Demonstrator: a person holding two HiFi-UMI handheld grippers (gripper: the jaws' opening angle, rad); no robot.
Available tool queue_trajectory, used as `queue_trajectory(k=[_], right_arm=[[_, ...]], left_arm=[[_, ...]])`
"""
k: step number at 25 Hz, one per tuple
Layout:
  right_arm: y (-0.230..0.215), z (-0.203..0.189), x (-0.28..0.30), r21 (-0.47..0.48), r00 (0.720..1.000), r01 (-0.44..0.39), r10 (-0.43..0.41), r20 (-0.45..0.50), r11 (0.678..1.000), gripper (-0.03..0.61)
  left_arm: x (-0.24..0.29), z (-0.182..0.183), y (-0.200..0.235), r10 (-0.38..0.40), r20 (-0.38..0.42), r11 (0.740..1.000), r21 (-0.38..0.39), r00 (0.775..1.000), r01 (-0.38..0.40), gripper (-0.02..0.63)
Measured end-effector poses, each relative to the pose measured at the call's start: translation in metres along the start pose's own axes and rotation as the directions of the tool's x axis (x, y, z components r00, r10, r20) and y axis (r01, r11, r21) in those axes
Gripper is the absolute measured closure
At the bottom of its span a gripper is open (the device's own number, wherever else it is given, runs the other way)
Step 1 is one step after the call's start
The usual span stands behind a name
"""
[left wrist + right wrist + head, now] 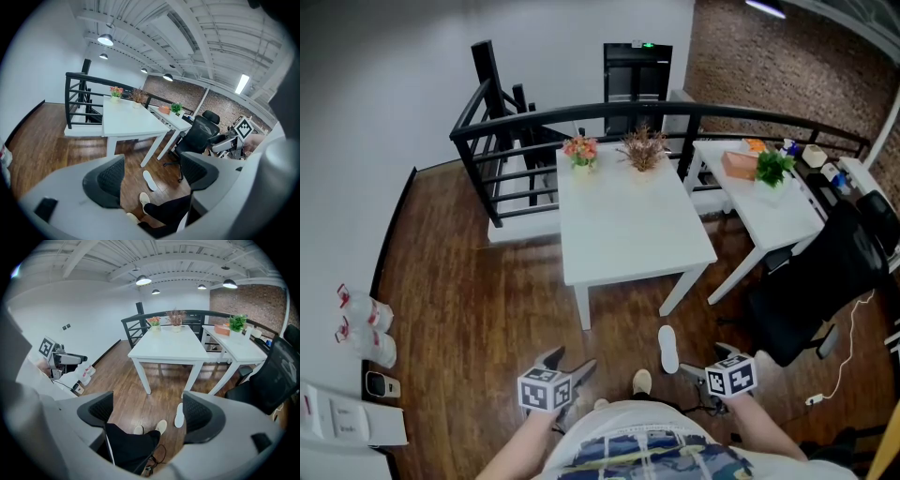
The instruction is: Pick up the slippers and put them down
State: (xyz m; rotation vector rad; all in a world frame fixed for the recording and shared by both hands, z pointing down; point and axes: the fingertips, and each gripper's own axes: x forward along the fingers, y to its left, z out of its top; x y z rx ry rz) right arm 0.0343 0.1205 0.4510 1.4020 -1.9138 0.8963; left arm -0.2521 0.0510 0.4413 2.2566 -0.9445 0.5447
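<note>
A single white slipper [668, 349] lies flat on the wooden floor [469, 300], toe pointing towards the worktop [628, 225], just off the worktop's near right leg and close in front of the person's feet. Nothing touches it. Lying loose like this, it would suit either a slipper waiting to be lifted or one already set down, and the scene does not settle which.

The left claw [153, 174] stands open with nothing between its pads, only floor and slipper far below. The right claw [147, 414] is likewise parted and empty. Both are held at about waist height and tilted down at the floor, probably so their cameras and jaws face the slipper, which sits between the two of them.

Only one loose slipper shows. The person's feet [642, 382] wear pale footwear, but whether these are slippers is too small to tell, and the torso cuts off the legs in the head view. In the right gripper view the right pad covers one edge of the slipper. Its sole and any wear cannot be made out.
</note>
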Motion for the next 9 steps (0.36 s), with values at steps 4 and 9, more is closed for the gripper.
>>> queue_trajectory(k=[4, 9], right_arm=[[0.0031, 0.0007, 0.0003, -0.006, 1.000, -0.002, 0.002, 0.003, 1.000, 0.101], [0.0016, -0.0021, 0.0018, -0.008, 1.000, 0.005, -0.005, 0.001, 1.000, 0.101]], left_arm=[[-0.0012, -0.0001, 0.0007, 0.004, 0.000, 1.000, 0.000, 1.000, -0.004, 0.236], [-0.0006, -0.0011, 0.0006, 0.005, -0.002, 1.000, 0.006, 1.000, -0.005, 0.236]])
